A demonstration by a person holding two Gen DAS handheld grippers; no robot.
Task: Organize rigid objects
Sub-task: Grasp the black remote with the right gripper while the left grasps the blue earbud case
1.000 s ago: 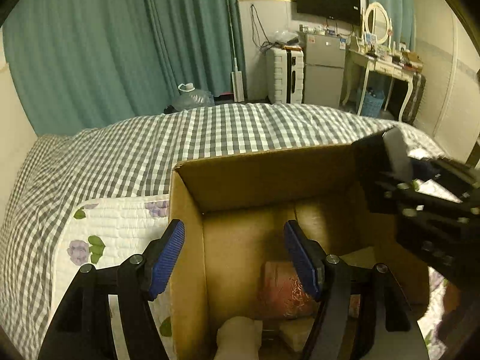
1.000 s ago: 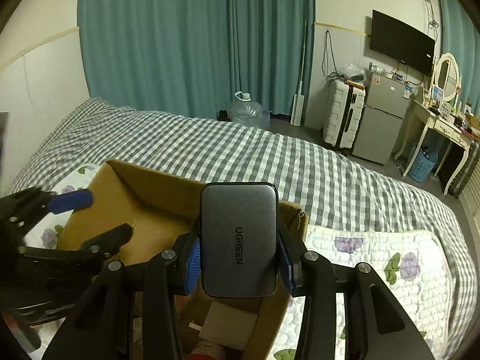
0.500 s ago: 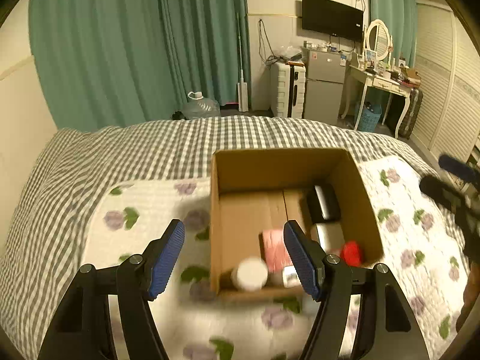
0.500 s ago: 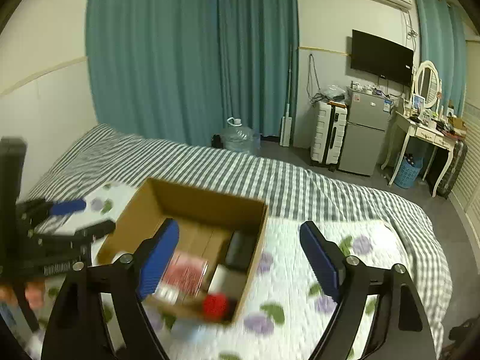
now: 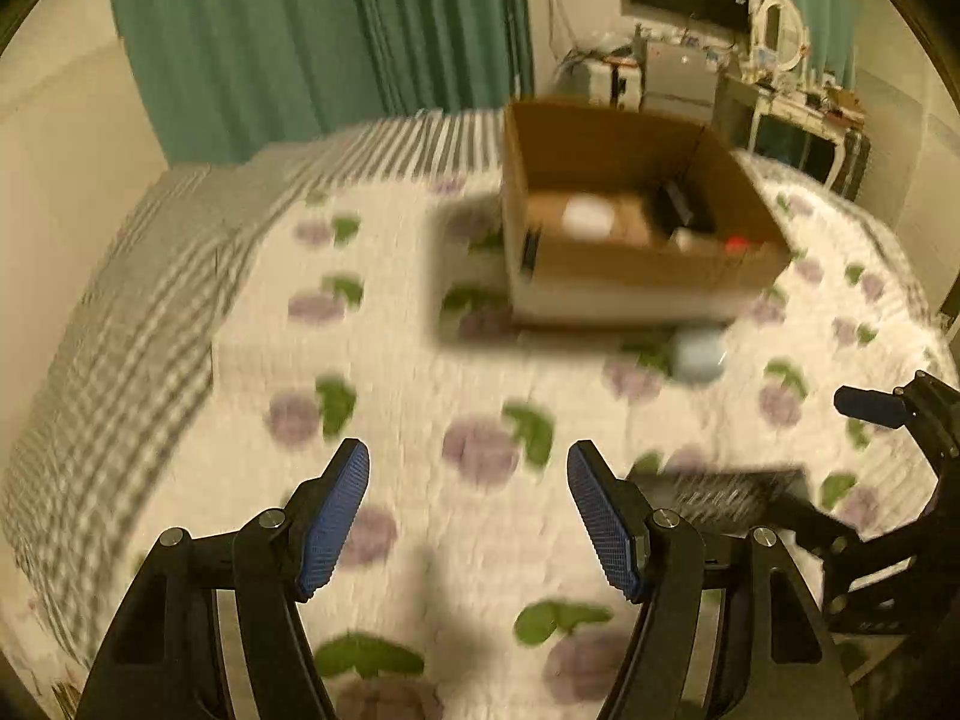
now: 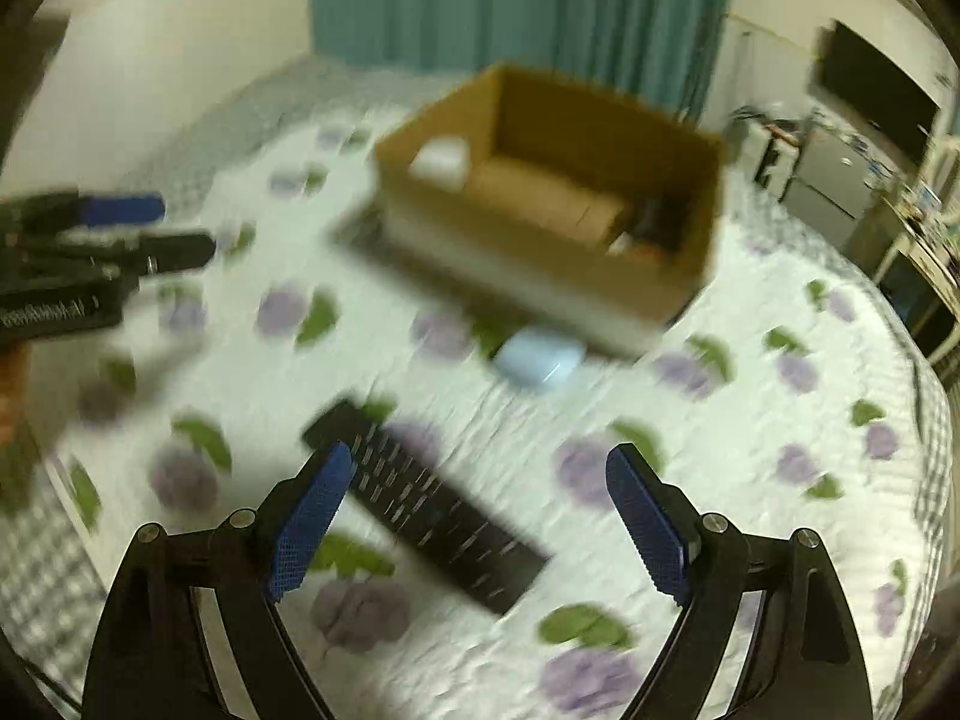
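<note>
— Moments earlier, the right gripper [image 6: 474,516] had clamped a grey power bank over the cardboard box [image 6: 540,252]. Where did things stand at this point?

— Its jaws had just been opening and stood wide, with nothing pressed between the pads. The power bank was gone from them; a dark shape showed in the box's far corner, probably that item, though blur made it hard to confirm.

— And the left gripper [image 5: 468,516]?

— Wide apart as before, and empty. Both tools had pulled back from the box, which now sat well away up the floral quilt [image 5: 420,384].

— What remained outside the box?

— A black remote control [image 6: 426,504] lay flat on the quilt, its near end between the right gripper's open fingers but apparently untouched. A pale blue case [image 6: 537,357] rested just beside the box's front wall.

— So the job was unfinished?

— Seemingly so. One object looked delivered, two waited. The remote appeared the likely next pick, and its slanted lie across the jaws suggested the wrist might need turning to grip its narrow sides.
</note>
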